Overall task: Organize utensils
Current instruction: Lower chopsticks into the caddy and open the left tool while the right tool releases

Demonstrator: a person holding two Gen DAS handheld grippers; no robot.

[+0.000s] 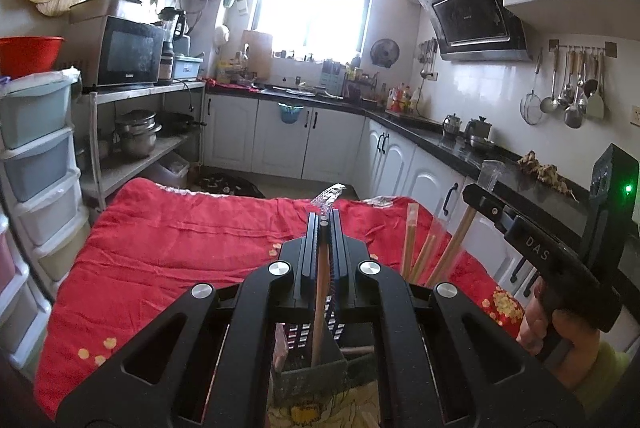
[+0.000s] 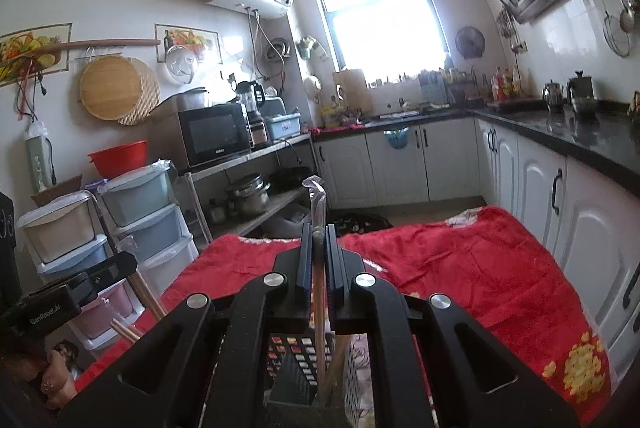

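Observation:
My left gripper (image 1: 325,218) is shut on a wooden utensil (image 1: 320,292) in a clear plastic sleeve. Its lower end stands in a dark perforated utensil holder (image 1: 308,376) on the red cloth (image 1: 180,240). To the right, my right gripper (image 1: 478,194) pinches a plastic-wrapped wooden stick (image 1: 456,244), with more sticks beside it. In the right wrist view, the right gripper (image 2: 319,228) is shut on that sleeved stick (image 2: 319,300), which runs down into the holder (image 2: 296,388). The left gripper (image 2: 120,264) shows at the left with wooden sticks (image 2: 148,296) below it.
The red cloth (image 2: 460,268) covers a table. Stacked plastic drawers (image 1: 36,164) stand at its left, white cabinets (image 1: 400,164) under a black counter (image 1: 460,144) at its right. A metal shelf (image 1: 140,92) with a microwave and pots stands behind.

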